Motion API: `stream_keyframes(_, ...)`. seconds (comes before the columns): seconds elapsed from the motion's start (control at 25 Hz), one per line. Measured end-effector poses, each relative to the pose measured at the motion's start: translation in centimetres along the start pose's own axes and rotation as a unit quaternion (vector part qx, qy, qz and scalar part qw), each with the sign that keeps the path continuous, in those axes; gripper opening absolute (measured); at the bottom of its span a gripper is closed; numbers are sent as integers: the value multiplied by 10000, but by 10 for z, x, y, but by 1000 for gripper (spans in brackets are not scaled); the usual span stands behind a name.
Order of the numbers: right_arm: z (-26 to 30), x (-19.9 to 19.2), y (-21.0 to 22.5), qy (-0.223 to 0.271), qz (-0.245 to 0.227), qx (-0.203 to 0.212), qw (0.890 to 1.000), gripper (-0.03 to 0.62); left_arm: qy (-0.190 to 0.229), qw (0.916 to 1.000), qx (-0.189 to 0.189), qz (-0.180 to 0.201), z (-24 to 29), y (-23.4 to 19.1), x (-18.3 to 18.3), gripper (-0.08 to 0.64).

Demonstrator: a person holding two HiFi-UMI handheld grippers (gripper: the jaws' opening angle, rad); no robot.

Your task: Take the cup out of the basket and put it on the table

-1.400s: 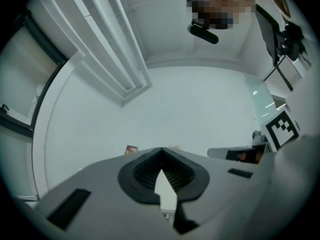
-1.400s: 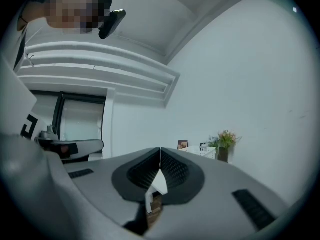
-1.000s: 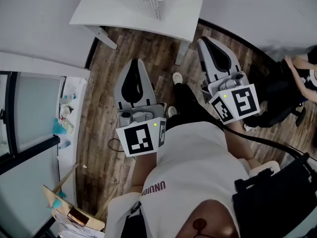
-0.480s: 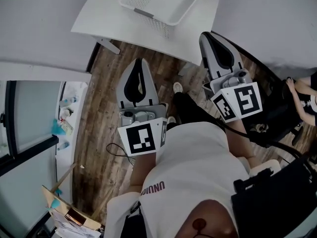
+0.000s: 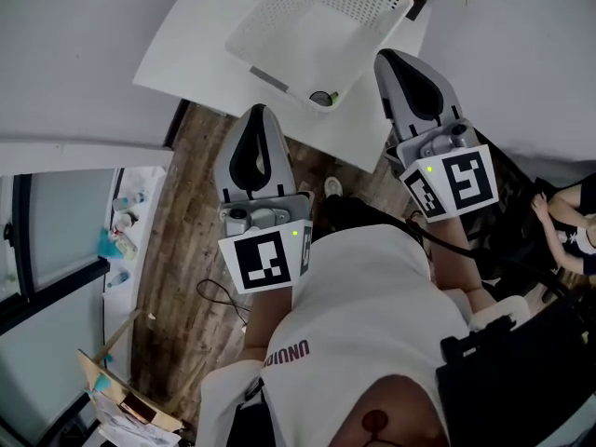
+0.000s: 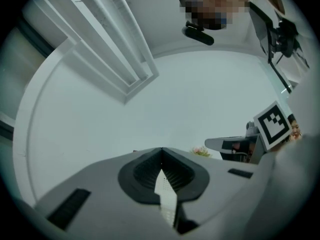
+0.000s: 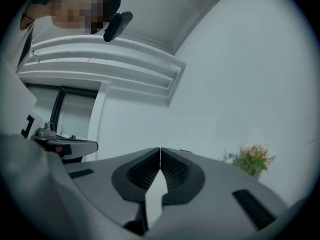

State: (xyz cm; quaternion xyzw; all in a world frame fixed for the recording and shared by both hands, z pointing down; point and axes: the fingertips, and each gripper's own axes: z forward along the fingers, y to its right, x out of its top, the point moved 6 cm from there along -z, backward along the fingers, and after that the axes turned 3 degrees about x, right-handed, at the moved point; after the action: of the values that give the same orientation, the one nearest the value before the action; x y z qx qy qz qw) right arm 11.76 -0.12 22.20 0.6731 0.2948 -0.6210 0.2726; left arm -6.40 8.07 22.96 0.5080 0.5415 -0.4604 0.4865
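Left gripper (image 5: 260,112) and right gripper (image 5: 388,57) were poised by the basket (image 5: 279,17) for the reach, jaws pressed together, empty; cup (image 5: 322,99) was left inside.

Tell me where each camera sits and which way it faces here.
Head view: on the person's head, looking steeply down at the table, basket and cup; shows white shirt, left gripper, right gripper.
Left gripper view: on that gripper, looking forward along its shut fingers at a white wall.
Right gripper view: likewise, along shut fingers.
Shared: both gripper views show the plant and each other's gripper.
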Motion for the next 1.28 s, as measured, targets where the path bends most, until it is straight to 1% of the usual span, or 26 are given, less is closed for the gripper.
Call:
stream_keyframes(0.16,14,-1,23,-3,-132,196,9997,18,100,9998,87,168,18,7,-1,12)
stream_keyframes(0.24,22,-2,30,-20,-202,287,9994,18,101,9997,152,187,23,7,-3,12)
stream_keyframes(0.52,39,-7,46,-150,-361,603,9974,18,44,9993,288,236,36,8,-5,12)
stream_keyframes(0.72,66,-10,48,-314,-497,910,9941,18,-36,9992,318,240,54,-3,-7,12)
stream_keyframes(0.96,92,-16,44,-551,-683,1328,9873,18,17,9996,106,274,76,-10,-6,12)
stream_keyframes(1.2,111,-34,45,-947,-785,1823,9755,19,-43,9992,-231,319,97,-12,-13,12)
stream_keyframes(1.28,121,-38,44,-1053,-900,2015,9696,20,-159,9993,-264,204,104,-17,-16,12)
